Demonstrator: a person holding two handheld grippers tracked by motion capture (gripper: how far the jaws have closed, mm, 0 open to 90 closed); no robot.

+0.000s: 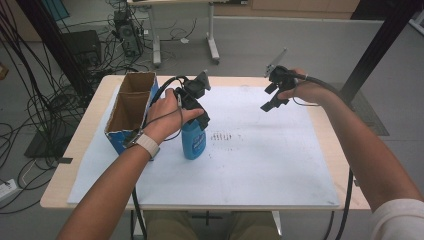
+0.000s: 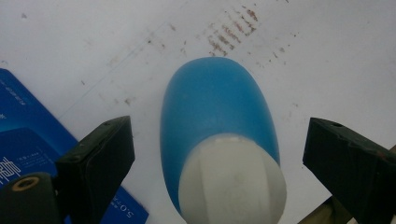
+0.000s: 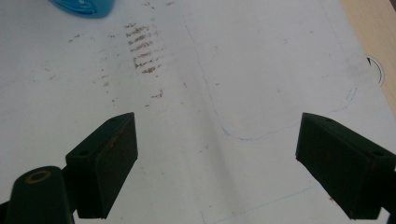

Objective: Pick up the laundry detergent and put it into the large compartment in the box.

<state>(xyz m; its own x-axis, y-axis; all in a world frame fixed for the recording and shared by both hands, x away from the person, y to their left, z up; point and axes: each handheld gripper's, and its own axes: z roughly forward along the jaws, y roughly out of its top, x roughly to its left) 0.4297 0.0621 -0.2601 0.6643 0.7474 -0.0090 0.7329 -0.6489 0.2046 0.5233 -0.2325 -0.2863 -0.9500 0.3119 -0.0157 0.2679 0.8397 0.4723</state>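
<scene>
A blue bottle (image 1: 193, 142) with a white cap (image 2: 233, 182) stands upright on the white mat (image 1: 250, 160), left of centre. My left gripper (image 1: 199, 116) hangs over its top, held from the left. In the left gripper view the cap and bottle (image 2: 215, 102) sit between the jaws of this gripper (image 2: 219, 137), with a gap showing on each side, so it is open around the bottle. My right gripper (image 1: 272, 98) hovers above the mat's far right part, open (image 3: 217, 130), nothing between its jaws. A bit of the bottle (image 3: 84, 7) shows at the right gripper view's top left.
An open cardboard box (image 1: 131, 102) with blue printed sides (image 2: 28, 135) stands at the mat's left edge, close beside the bottle. Brown smudges (image 1: 222, 136) mark the mat's middle. Bare wooden table edge (image 1: 330, 130) runs along the right. Cables and desk legs lie on the floor beyond.
</scene>
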